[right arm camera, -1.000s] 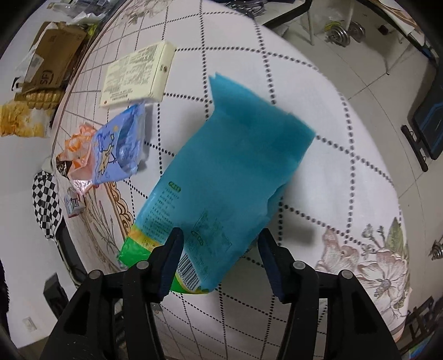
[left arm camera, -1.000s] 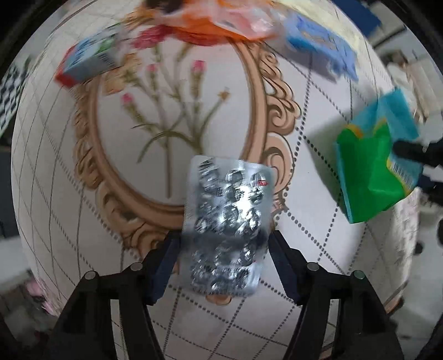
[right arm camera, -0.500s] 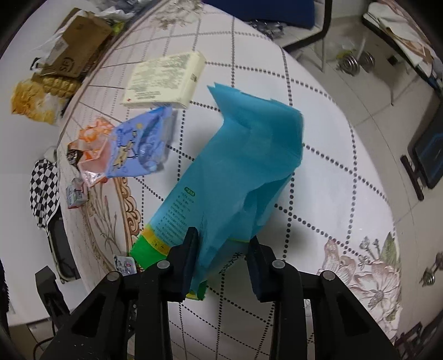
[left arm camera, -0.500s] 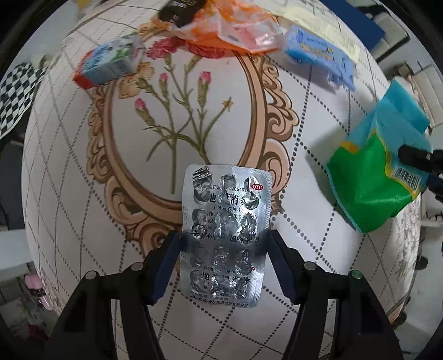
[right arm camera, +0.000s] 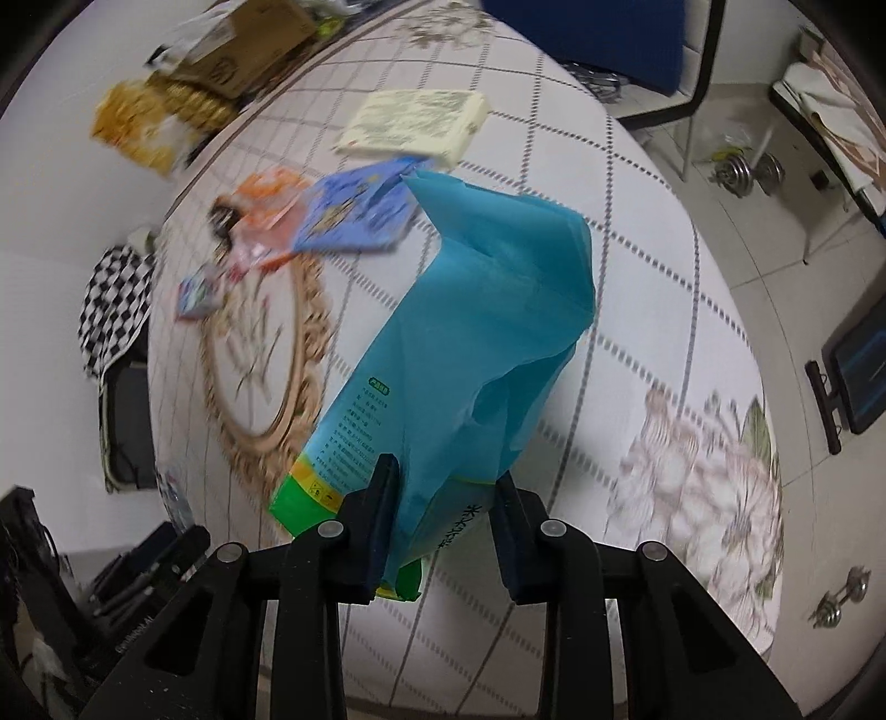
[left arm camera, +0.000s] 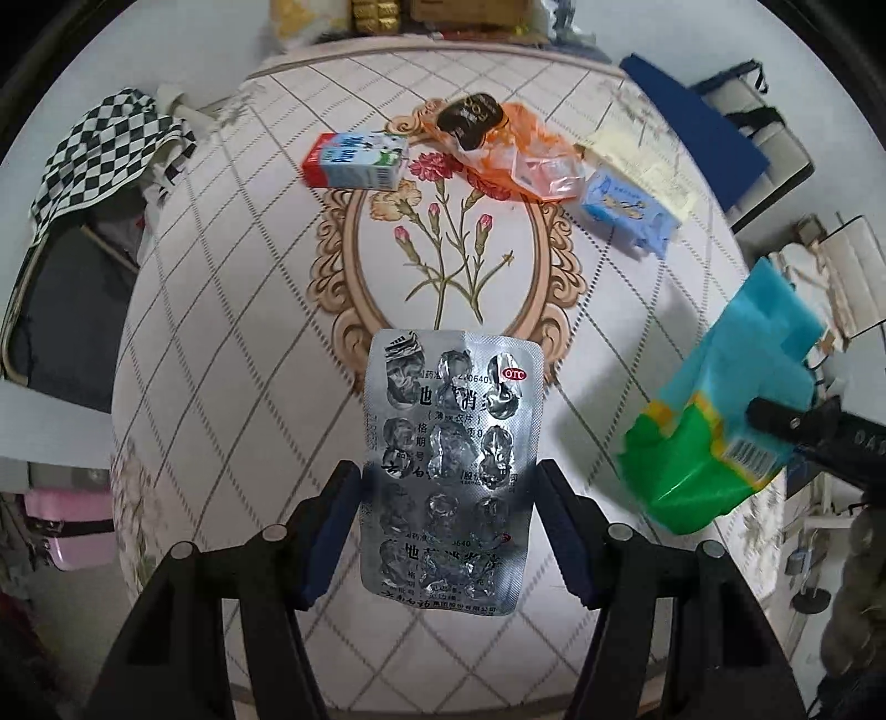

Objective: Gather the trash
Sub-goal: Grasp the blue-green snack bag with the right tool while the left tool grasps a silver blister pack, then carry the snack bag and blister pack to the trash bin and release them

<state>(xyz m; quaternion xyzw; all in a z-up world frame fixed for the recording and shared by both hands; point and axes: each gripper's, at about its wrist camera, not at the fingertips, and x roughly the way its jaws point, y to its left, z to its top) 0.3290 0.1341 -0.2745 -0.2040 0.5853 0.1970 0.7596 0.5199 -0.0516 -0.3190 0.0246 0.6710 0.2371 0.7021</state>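
My left gripper (left arm camera: pixel 448 526) is shut on a silver blister pack (left arm camera: pixel 451 454) and holds it above the round table (left arm camera: pixel 221 332). My right gripper (right arm camera: pixel 446 498) is shut on a blue and green bag (right arm camera: pixel 465 354), lifted off the table; the bag also shows in the left wrist view (left arm camera: pixel 720 432). On the table's far side lie a small milk carton (left arm camera: pixel 357 160), an orange wrapper (left arm camera: pixel 515 149), a blue wrapper (left arm camera: pixel 628 213) and a pale yellow packet (right arm camera: pixel 415 124).
A checkered cloth (left arm camera: pixel 105 155) hangs at the table's left. A cardboard box and yellow snack packs (right arm camera: pixel 183 105) sit past the far edge. A blue chair (right arm camera: pixel 598 39) and dumbbells (right arm camera: pixel 747 169) stand on the tiled floor to the right.
Both grippers have risen and pulled back from the table, each carrying its item. The right gripper closed tighter on the bag, which now hangs clear of the tabletop.
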